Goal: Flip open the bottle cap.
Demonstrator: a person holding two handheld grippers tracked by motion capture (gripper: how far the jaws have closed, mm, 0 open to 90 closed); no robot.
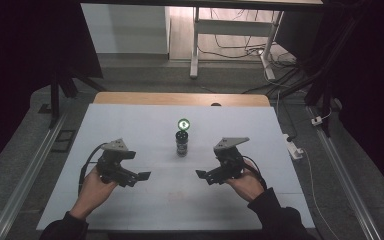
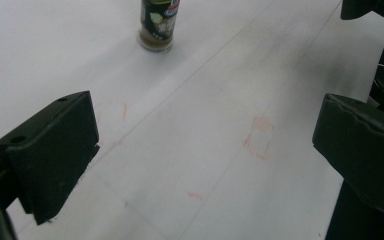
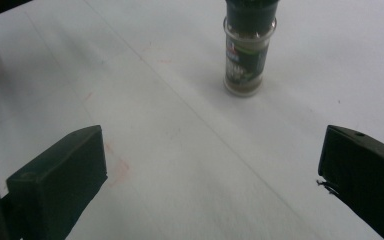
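A small spice jar [image 1: 182, 142] with a dark label and a green-lit cap stands upright in the middle of the white table [image 1: 130, 120]. My left gripper [image 1: 139, 167] is held low at the front left of the jar and points inward, its jaws wide apart and empty. My right gripper [image 1: 206, 169] mirrors it at the front right, also open and empty. In the left gripper view the jar [image 2: 157, 27] stands far ahead of the open gripper [image 2: 205, 145]. The right gripper view has the jar [image 3: 247, 55] ahead, right of centre, beyond the open gripper [image 3: 212, 175].
Faint red and blue marks [image 2: 260, 137] lie on the table sheet. A wooden strip [image 1: 180, 98] runs along the far edge. A white power strip [image 1: 294, 147] lies on the floor off the right edge, with a desk frame [image 1: 195, 45] and cables behind.
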